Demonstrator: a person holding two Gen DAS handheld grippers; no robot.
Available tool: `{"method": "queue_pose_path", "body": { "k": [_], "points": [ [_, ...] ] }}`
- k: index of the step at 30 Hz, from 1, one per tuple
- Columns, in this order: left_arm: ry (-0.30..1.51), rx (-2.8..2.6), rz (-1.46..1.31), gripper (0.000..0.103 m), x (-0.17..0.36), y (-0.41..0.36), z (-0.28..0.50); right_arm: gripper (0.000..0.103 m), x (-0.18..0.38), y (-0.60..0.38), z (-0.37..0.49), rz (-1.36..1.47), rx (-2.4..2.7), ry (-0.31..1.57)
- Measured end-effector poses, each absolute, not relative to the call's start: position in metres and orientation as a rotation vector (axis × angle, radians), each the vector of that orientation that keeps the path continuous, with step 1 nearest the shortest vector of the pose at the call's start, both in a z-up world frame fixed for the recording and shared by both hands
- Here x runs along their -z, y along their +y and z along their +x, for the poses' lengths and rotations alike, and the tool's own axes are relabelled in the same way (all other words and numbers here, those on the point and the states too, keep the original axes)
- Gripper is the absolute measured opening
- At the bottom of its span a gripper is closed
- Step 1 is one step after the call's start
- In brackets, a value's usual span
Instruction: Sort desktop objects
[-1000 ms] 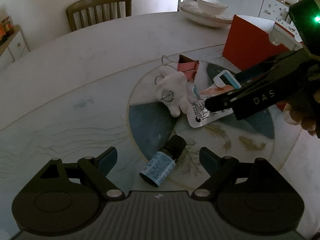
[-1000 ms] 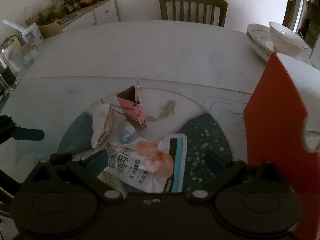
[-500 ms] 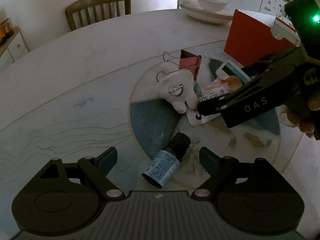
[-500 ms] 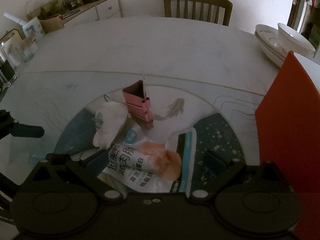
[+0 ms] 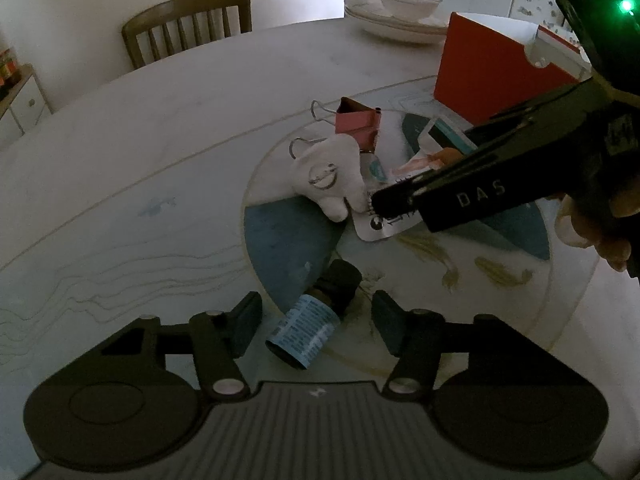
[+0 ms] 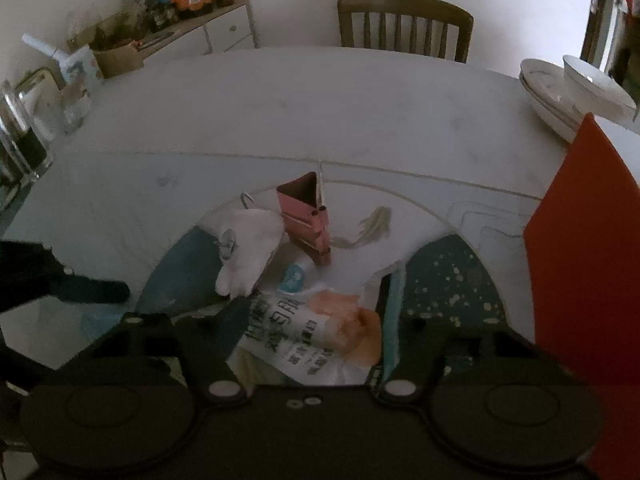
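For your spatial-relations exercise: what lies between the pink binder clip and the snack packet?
A small clear bottle with a blue label lies between the clip and the packet, beside the white plush; the right wrist view shows it best.

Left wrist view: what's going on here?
A person is sorting table clutter with two handheld grippers. The left gripper has just been closing around the small brown bottle, pads not visibly pressing. The right gripper has just been closing around the snack packet beside the red box.
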State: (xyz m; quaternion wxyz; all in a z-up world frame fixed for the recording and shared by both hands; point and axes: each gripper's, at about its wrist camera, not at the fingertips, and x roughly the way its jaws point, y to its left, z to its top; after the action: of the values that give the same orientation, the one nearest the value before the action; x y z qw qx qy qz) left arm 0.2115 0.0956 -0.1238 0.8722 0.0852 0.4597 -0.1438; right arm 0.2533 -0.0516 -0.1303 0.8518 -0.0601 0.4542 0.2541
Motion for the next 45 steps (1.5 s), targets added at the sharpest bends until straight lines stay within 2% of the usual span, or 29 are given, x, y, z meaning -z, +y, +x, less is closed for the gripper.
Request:
{"method": "queue_pose_path", "body": {
  "k": [4, 6, 11, 21, 45],
  "points": [
    [0.967, 0.295, 0.182, 0.044, 0.122, 0.093, 0.209, 0.058, 0.129, -0.057, 0.251, -0.077, -0.516, 0.961],
    [0.967, 0.295, 0.183, 0.036, 0.122, 0.091, 0.207, 0.045, 0.128, -0.061, 0.249, -0.045, -0.520, 0.973],
    [0.968, 0.302, 0.189, 0.027, 0.121, 0.085, 0.203, 0.038, 0.125, -0.067, 0.240, -0.016, -0.519, 0.974],
    [0.991, 0.279, 0.144, 0.024, 0.117, 0.087, 0.194, 0.020, 0.111, -0.081, 0.219, 0.042, -0.533, 0.930],
    [0.974, 0.354, 0.108, 0.023, 0.084, 0.056, 0.162, 0.017, 0.074, -0.138, 0.149, 0.115, -0.513, 0.879]
  ]
}}
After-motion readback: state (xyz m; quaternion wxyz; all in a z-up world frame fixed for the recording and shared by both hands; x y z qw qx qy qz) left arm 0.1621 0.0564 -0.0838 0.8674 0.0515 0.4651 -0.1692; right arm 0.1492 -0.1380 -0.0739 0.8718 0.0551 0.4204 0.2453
